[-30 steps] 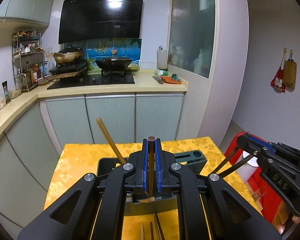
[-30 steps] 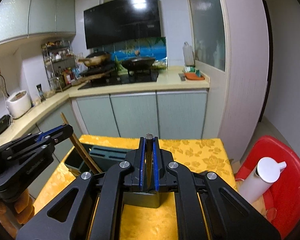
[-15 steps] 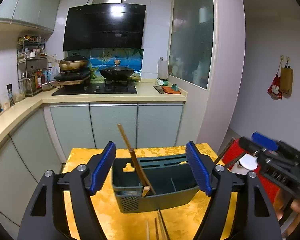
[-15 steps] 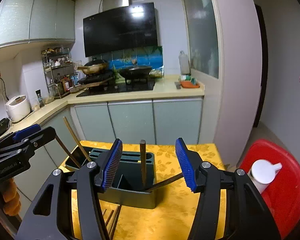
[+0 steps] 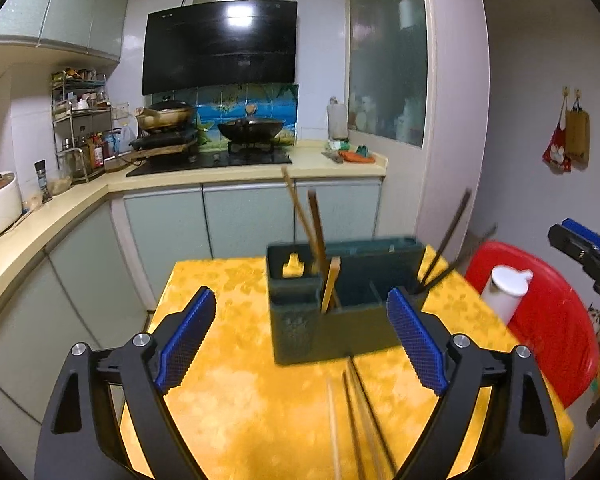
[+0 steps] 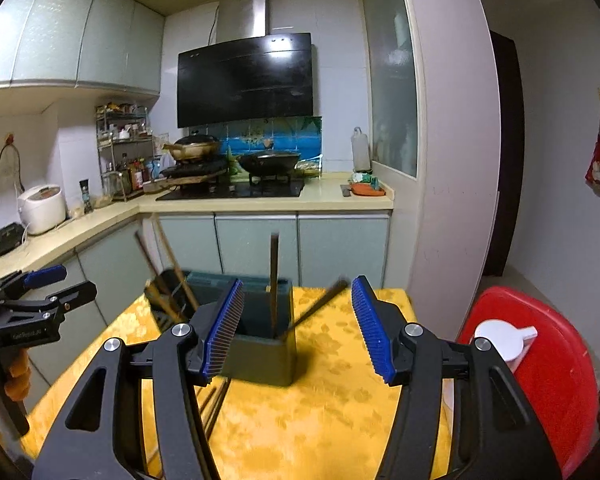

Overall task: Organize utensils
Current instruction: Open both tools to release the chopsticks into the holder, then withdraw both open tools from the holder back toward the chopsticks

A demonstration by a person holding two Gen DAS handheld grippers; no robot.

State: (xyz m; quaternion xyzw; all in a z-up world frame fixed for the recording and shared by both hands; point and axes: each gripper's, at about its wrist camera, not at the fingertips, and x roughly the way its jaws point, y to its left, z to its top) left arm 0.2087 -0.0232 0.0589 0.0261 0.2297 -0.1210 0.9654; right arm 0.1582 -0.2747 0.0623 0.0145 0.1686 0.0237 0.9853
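Note:
A dark green utensil holder (image 5: 340,300) stands on the yellow table (image 5: 228,380); it also shows in the right wrist view (image 6: 260,344). Light wooden chopsticks (image 5: 304,220) lean in its left compartments. Dark chopsticks (image 5: 452,236) lean in its right end, shown in the right wrist view (image 6: 274,280) too. Several loose chopsticks (image 5: 352,420) lie on the table in front of the holder. My left gripper (image 5: 300,340) is open and empty, back from the holder. My right gripper (image 6: 298,328) is open and empty, just in front of the holder.
A red plastic stool (image 6: 548,364) with a white bottle (image 6: 504,340) on it stands to the right of the table. Kitchen counter and cabinets (image 5: 252,216) lie beyond the table. The table's far and left edges drop off to the floor.
Both grippers opened and let go of the chopsticks, which now stand in the holder. Both grippers have since pulled back and up from the holder.

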